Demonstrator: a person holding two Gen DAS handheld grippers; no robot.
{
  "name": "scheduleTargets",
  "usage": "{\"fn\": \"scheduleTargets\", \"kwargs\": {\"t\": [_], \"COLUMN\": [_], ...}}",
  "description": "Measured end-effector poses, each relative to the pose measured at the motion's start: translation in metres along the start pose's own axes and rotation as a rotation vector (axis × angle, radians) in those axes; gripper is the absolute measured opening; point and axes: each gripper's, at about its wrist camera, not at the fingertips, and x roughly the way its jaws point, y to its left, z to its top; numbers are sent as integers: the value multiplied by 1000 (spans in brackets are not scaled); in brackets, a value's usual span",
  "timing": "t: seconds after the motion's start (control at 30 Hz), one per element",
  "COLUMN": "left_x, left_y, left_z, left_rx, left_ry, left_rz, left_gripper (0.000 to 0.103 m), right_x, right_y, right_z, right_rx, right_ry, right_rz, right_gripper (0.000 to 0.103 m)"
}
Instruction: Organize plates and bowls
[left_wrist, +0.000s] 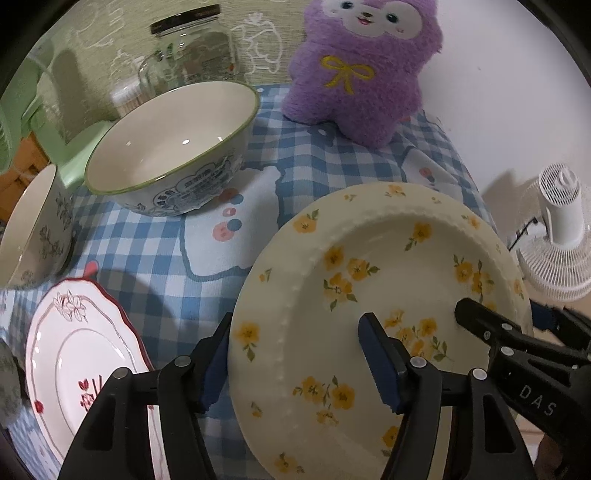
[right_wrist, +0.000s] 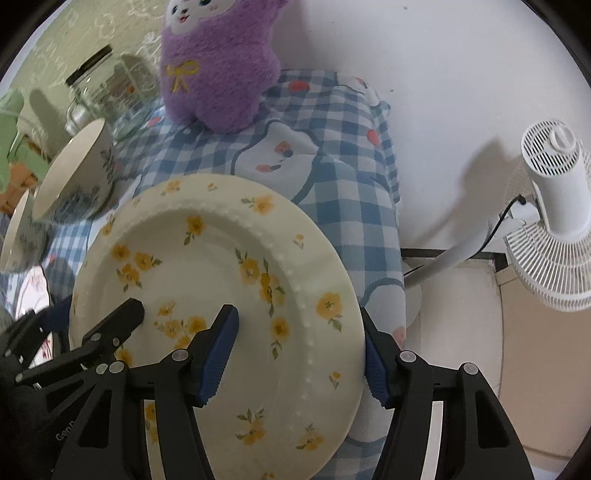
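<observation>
Little looks sorted yet: at far left a floral bowl is cut off by the frame, the red-rimmed plate lies flat beside it, and the green-rimmed bowl stands apart on the checked tablecloth. The yellow-flowered plate sits tilted at the table's right edge. The left gripper and right gripper each straddle its rim, seemingly clamped on it; the undersides are hidden
</observation>
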Motion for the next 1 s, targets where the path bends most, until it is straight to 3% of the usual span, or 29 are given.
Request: {"fn": "scheduleTargets", "kwargs": {"t": [0.17, 1.0], "left_x": [3, -22], "left_y": [0, 0], "left_z": [7, -18], "left_rx": [20, 24], "left_ry": [58, 63], "left_rz": [-14, -22], "left_gripper": [67, 60], "right_x": [1, -18], "right_y": [0, -2], "right_z": [2, -9], "right_rx": [-11, -44], "right_ry": [24, 38], "right_rz": [-1, -9], "right_gripper": [65, 61]}}
